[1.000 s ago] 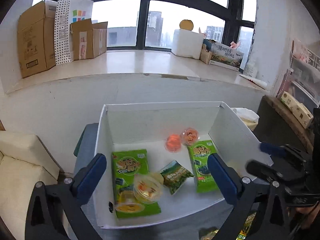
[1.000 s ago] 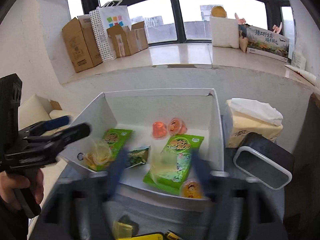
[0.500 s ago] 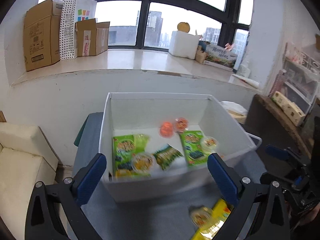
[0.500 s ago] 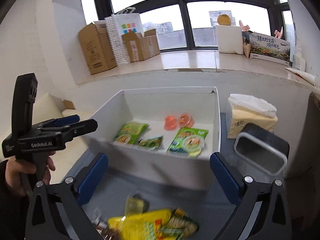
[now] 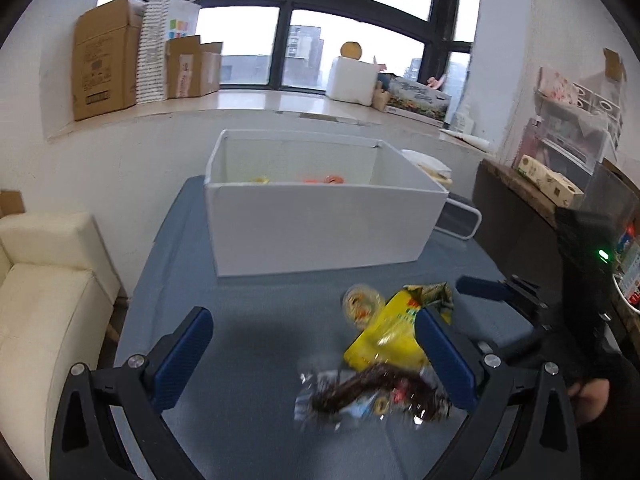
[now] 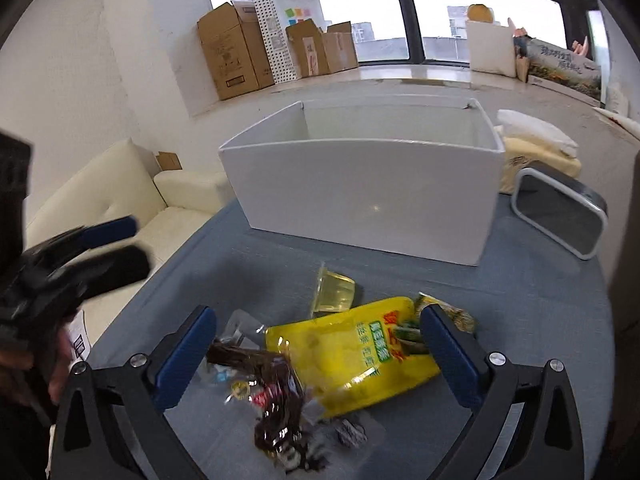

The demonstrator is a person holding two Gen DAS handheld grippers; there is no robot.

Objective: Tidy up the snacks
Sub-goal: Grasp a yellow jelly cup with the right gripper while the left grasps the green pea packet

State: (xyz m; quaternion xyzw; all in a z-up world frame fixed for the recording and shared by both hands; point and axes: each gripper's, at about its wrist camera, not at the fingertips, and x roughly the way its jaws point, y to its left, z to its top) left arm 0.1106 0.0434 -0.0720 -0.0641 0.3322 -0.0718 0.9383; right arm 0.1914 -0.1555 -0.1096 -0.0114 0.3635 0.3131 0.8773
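The white box (image 6: 360,196) is the landmark: on the blue-grey tabletop (image 6: 540,300) just in front of its near wall lies a small heap of loose snacks, with a yellow snack bag (image 6: 352,356) in the middle, a clear jelly cup (image 6: 334,294) between it and the box, and a clear packet of dark dried fruit (image 6: 272,384) on the side away from the box. The right gripper (image 6: 320,352) hangs above this heap with its jaws spread wide and nothing between them; the left gripper (image 5: 312,360) is likewise wide open and empty, further left of the heap. The sensible pick is probably the yellow bag: straddle its middle, close on one layer only, and lift clear of the jelly cup before carrying it over the box wall.
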